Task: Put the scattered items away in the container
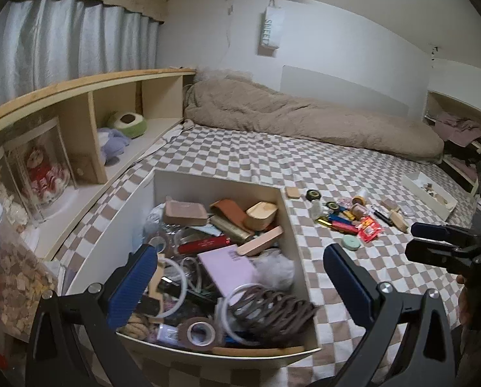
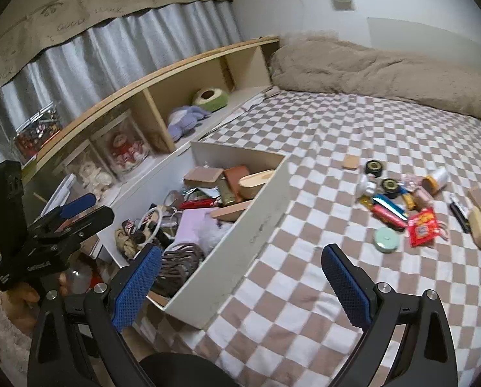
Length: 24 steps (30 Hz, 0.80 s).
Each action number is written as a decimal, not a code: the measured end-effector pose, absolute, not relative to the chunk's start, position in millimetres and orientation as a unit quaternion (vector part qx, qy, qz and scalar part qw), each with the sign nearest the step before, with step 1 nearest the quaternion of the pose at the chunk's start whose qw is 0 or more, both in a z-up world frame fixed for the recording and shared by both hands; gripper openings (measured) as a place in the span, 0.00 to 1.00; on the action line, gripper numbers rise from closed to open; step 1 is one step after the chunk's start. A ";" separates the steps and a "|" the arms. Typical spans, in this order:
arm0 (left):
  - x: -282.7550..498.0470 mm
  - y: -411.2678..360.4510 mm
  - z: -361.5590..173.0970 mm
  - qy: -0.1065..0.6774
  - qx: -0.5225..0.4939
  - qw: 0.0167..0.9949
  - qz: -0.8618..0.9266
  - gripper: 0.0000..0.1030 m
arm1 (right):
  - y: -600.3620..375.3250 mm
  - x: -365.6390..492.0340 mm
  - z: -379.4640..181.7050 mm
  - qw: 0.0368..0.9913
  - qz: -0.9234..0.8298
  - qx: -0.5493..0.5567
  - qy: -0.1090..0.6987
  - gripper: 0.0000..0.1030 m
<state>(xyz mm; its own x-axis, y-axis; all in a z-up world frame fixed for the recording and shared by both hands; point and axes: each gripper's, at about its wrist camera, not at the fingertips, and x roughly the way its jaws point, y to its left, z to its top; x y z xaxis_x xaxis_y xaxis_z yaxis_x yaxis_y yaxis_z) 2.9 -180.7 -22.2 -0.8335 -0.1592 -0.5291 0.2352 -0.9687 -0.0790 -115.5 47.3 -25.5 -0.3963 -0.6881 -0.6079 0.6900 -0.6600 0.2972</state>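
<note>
The white open box (image 1: pixel 292 225) lies on the checked bedspread, crammed with items such as a brown coiled holder (image 1: pixel 272 309), a tape roll and a pink booklet. My left gripper (image 1: pixel 240 277) hovers open over the box's near end, nothing between its blue pads. Scattered to the right of the box are a green round tin (image 2: pixel 385 239), a red snack packet (image 2: pixel 423 227), black tape rolls (image 2: pixel 373 168), a tan square (image 2: pixel 350 162) and a wooden brush (image 2: pixel 477 227). My right gripper (image 2: pixel 240 283) is open and empty above the bedspread, just right of the box wall (image 2: pixel 240 248).
A beige duvet (image 1: pixel 305 119) runs along the far wall. A wooden shelf unit (image 1: pixel 79 96) with plush toys and display cases borders the bed on the left. A small white tray (image 1: pixel 429 195) with bits lies at the far right of the bed.
</note>
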 end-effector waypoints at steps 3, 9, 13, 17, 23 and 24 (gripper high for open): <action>1.5 -168.3 -16.5 0.069 0.263 0.095 -0.958 1.00 | 63.0 -116.0 -21.3 0.402 -0.842 0.359 -0.002 0.96; 1.6 -144.4 -6.5 0.068 0.251 0.073 -0.963 1.00 | 93.0 -115.2 -10.4 0.381 -0.857 0.347 -0.017 0.96; 5.9 -128.8 -0.3 0.072 0.245 0.055 -0.965 1.00 | 108.8 -111.6 -4.6 0.373 -0.863 0.340 -0.026 0.96; 13.7 -114.0 5.2 0.068 0.240 0.047 -0.967 1.00 | 121.9 -104.6 0.2 0.367 -0.868 0.332 -0.034 0.96; 33.3 -94.6 14.1 0.048 0.227 0.046 -0.972 1.00 | 139.7 -84.5 7.2 0.357 -0.879 0.313 -0.037 0.99; 36.8 -92.3 15.0 0.044 0.224 0.048 -0.972 1.00 | 143.2 -80.1 8.2 0.355 -0.882 0.308 -0.037 1.00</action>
<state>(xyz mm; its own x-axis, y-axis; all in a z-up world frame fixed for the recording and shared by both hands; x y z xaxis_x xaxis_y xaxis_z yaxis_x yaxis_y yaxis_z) 36.8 -92.3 15.0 -0.8949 -0.0735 -0.4402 0.1126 -0.9916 -0.0634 -80.1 143.2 8.2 -0.5585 -0.6484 -0.5173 0.6025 -0.7458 0.2843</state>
